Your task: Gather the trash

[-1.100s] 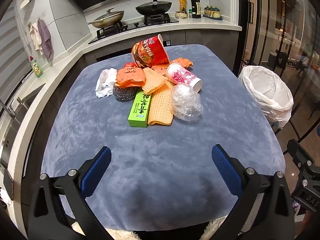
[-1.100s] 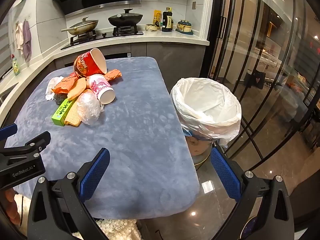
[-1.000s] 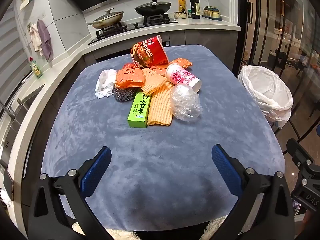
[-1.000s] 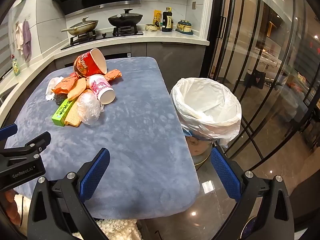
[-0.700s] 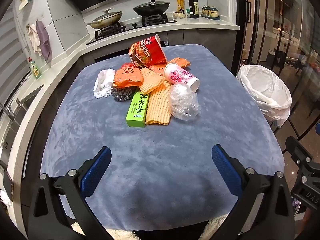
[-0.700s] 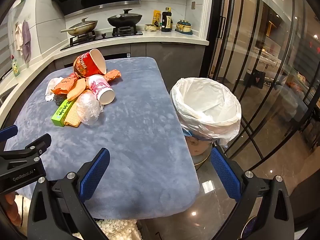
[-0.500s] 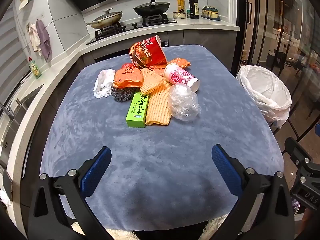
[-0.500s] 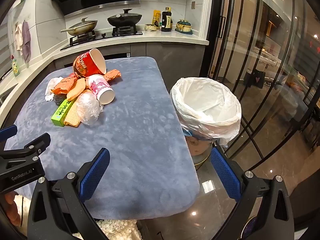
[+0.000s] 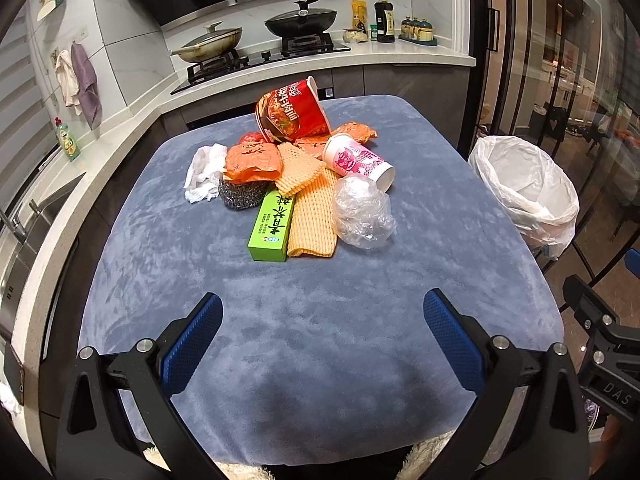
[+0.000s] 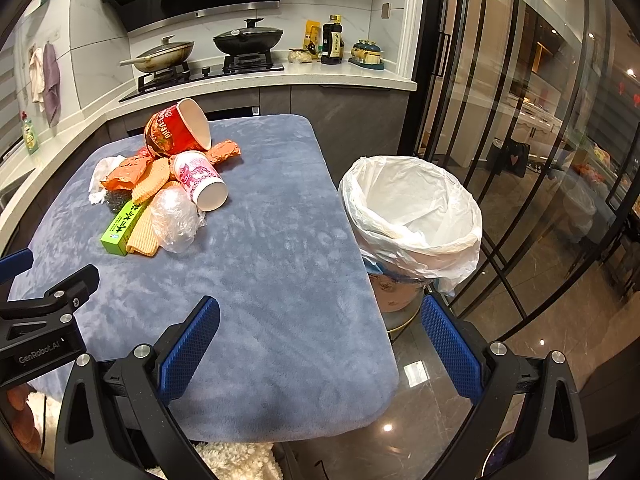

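Observation:
A pile of trash lies mid-table on the blue-grey cloth (image 9: 320, 320): a red noodle tub (image 9: 294, 110) on its side, a pink paper cup (image 9: 358, 162), a crumpled clear plastic bag (image 9: 362, 210), a green box (image 9: 272, 220), orange foam netting (image 9: 314, 216), orange wrappers (image 9: 252, 162), a steel scourer (image 9: 242, 196) and a white tissue (image 9: 204, 172). The bin lined with a white bag (image 10: 412, 212) stands off the table's right side. My left gripper (image 9: 322, 340) hangs open over the near table edge. My right gripper (image 10: 320, 342) is open too, over the near right corner. Neither holds anything.
A kitchen counter (image 9: 360, 50) with a stove, a wok (image 9: 208, 42), a black pan (image 9: 300, 20) and bottles runs behind the table. A sink edge (image 9: 24, 216) is at the left. Glass doors (image 10: 520, 120) stand on the right. White fluffy fabric (image 10: 236, 460) lies below the near edge.
Both views have shifted only slightly; the left camera drifted a little so the pile sits marginally lower-left. Both grippers stay open and empty.

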